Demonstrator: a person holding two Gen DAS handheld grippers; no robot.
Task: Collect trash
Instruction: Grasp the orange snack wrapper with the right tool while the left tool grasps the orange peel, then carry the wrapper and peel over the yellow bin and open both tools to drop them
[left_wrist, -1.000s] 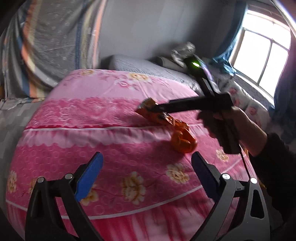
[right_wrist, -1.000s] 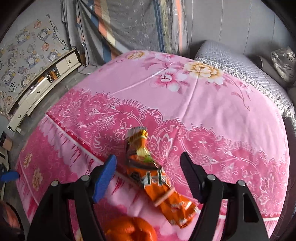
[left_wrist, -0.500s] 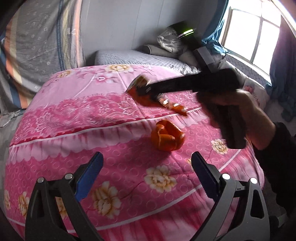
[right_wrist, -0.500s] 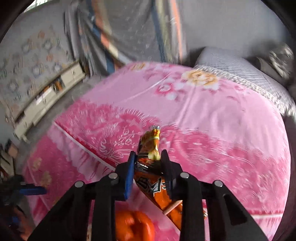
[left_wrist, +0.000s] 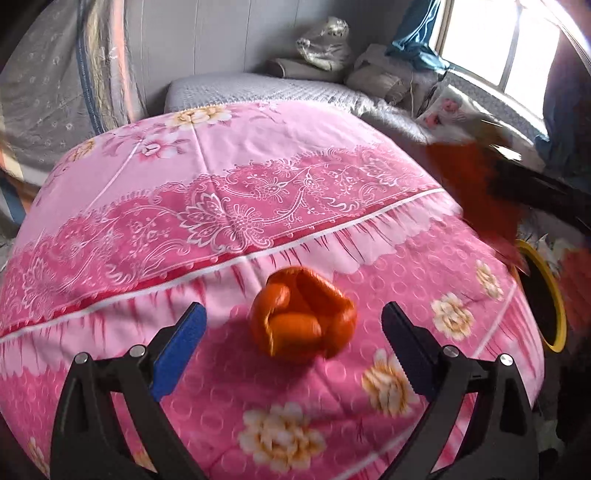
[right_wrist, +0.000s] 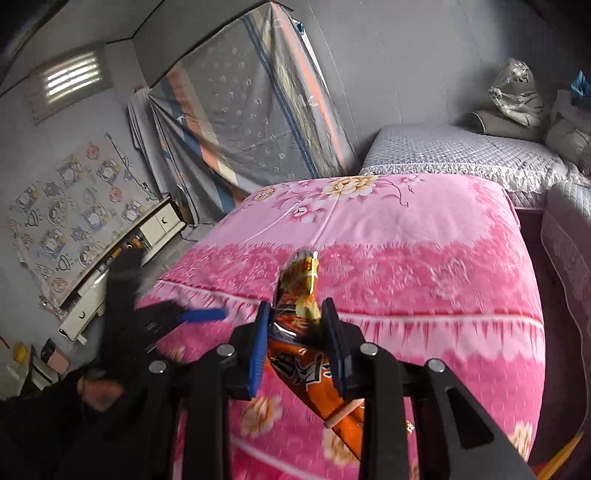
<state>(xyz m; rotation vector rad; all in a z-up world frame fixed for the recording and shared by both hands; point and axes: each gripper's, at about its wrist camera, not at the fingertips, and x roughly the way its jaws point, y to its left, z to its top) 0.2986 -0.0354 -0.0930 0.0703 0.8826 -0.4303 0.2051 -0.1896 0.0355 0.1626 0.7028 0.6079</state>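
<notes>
The orange snack wrapper (right_wrist: 295, 332) is clamped between the blue pads of the right gripper (right_wrist: 295, 334), whose jaws are drawn in tight on it. The wrapper stands lengthwise through the jaws: its crumpled top pokes out ahead of the fingertips, its printed lower part trails back under the tool, and it hangs clear of the pink floral bedspread (right_wrist: 424, 258). A pale stick lies against the wrapper's lower end. In the left wrist view the same wrapper (left_wrist: 476, 184) shows as a blurred red-orange mass at the right edge, above a yellow-rimmed bin (left_wrist: 554, 295) beside the bed; paper scraps lie inside the bin.

The orange peel (left_wrist: 303, 317), curled into a cup shape, rests on the bedspread (left_wrist: 221, 184) near its front border. The left gripper (left_wrist: 291, 343) has its jaws wide apart, with the peel ahead of and between the two blue pads; neither pad touches it. In the right wrist view the left gripper (right_wrist: 207, 314) appears blurred at the left side of the bed, held by a dark-sleeved hand (right_wrist: 99, 391).

A grey quilted mattress (right_wrist: 443, 155) adjoins the far end of the bed, with a clear plastic bag (right_wrist: 515, 92) on pillows in the corner.
</notes>
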